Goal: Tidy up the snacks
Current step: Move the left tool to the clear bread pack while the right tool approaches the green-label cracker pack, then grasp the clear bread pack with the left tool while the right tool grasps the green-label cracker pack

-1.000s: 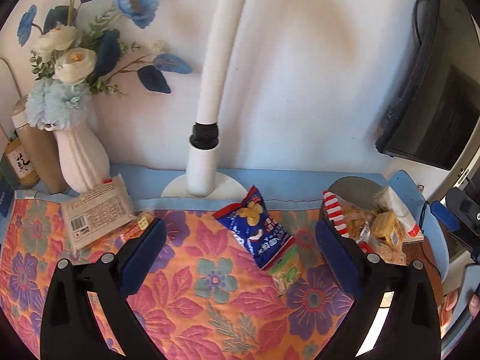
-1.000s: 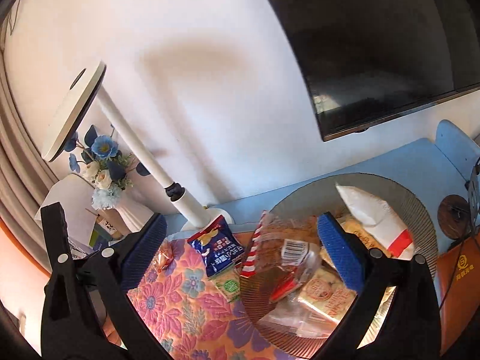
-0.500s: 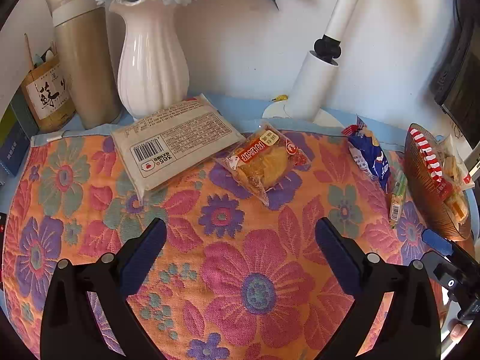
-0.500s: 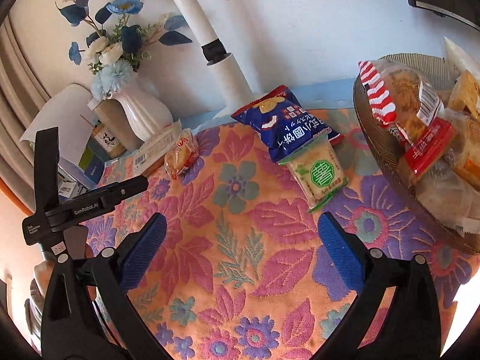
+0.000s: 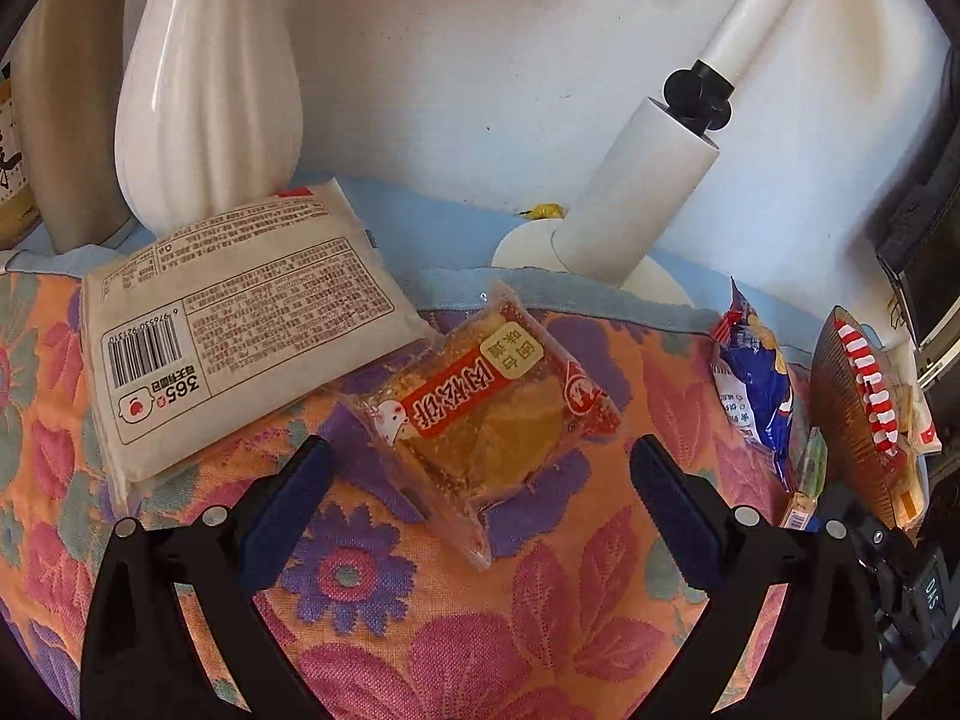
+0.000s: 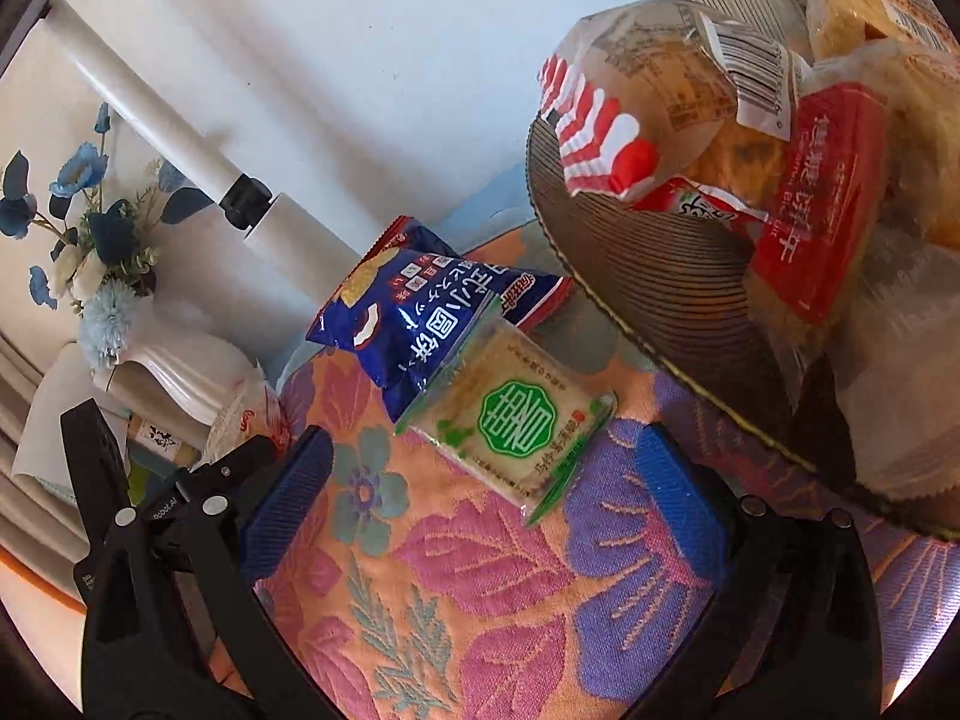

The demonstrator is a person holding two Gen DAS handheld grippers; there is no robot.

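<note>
My left gripper (image 5: 480,474) is open, its blue pads either side of a clear-wrapped golden cake with a red label (image 5: 486,414) lying on the floral cloth. A white flat packet with a barcode (image 5: 240,324) lies just left of the cake. My right gripper (image 6: 486,474) is open low over a green-labelled cracker pack (image 6: 510,414), which partly overlaps a blue snack bag (image 6: 414,306). The ribbed brown basket (image 6: 660,282) at the right holds several wrapped snacks, among them a red-striped bag (image 6: 648,108). The blue bag (image 5: 750,396) and basket (image 5: 840,408) also show at the right of the left wrist view.
A white vase (image 5: 204,78) with blue flowers (image 6: 72,222) stands behind the white packet. A white lamp post and base (image 5: 636,192) rise at the back by the wall. A tan cylinder (image 5: 66,120) stands at far left. The left gripper (image 6: 180,498) shows in the right wrist view.
Both grippers have dropped lower and closer to the cloth: the left one onto the red-labelled cake, the right one onto the green cracker pack. Both stay open.
</note>
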